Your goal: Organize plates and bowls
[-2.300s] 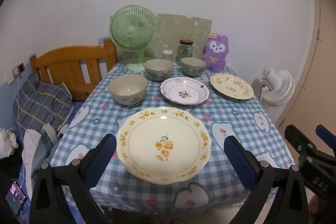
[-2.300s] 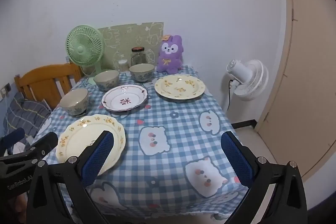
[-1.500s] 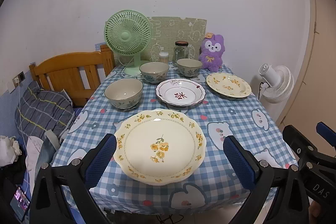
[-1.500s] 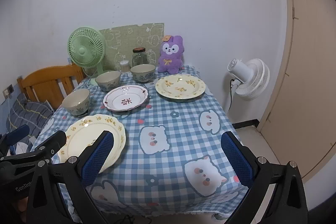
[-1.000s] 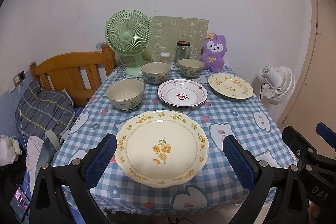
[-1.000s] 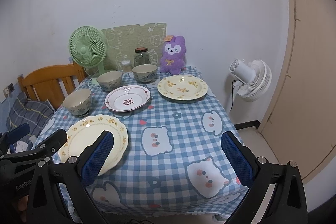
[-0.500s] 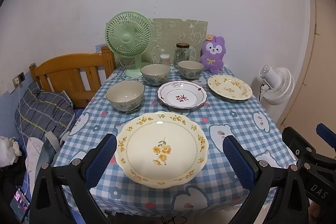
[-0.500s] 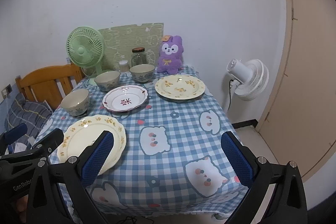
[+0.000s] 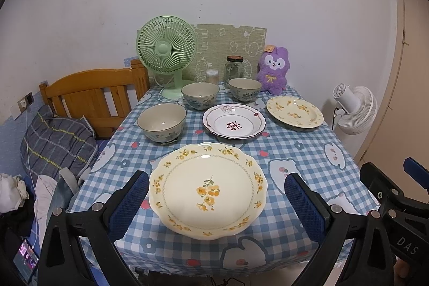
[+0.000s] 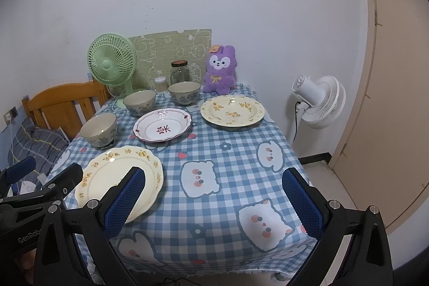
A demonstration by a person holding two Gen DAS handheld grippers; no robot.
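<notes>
On the checked tablecloth lie a large cream plate with yellow flowers (image 9: 207, 188) near the front, a white plate with a red mark (image 9: 233, 121) in the middle, and a second cream flowered plate (image 9: 294, 111) at the back right. Three bowls stand at left (image 9: 161, 121), back middle (image 9: 200, 95) and back right (image 9: 244, 89). My left gripper (image 9: 216, 203) is open and empty, hovering over the front edge with the large cream plate between its fingers in view. My right gripper (image 10: 213, 201) is open and empty over the table's front right; the large plate (image 10: 119, 178) lies to its left.
A green desk fan (image 9: 166, 50), a glass jar (image 9: 234, 68), a small container (image 9: 212, 75) and a purple plush (image 9: 273, 70) line the back edge. A wooden headboard (image 9: 91, 95) and bedding stand left of the table; a white floor fan (image 10: 319, 101) and a door stand right.
Both grippers have drifted slightly in view, staying open and empty above the table's front edge. No plate or bowl has moved.
</notes>
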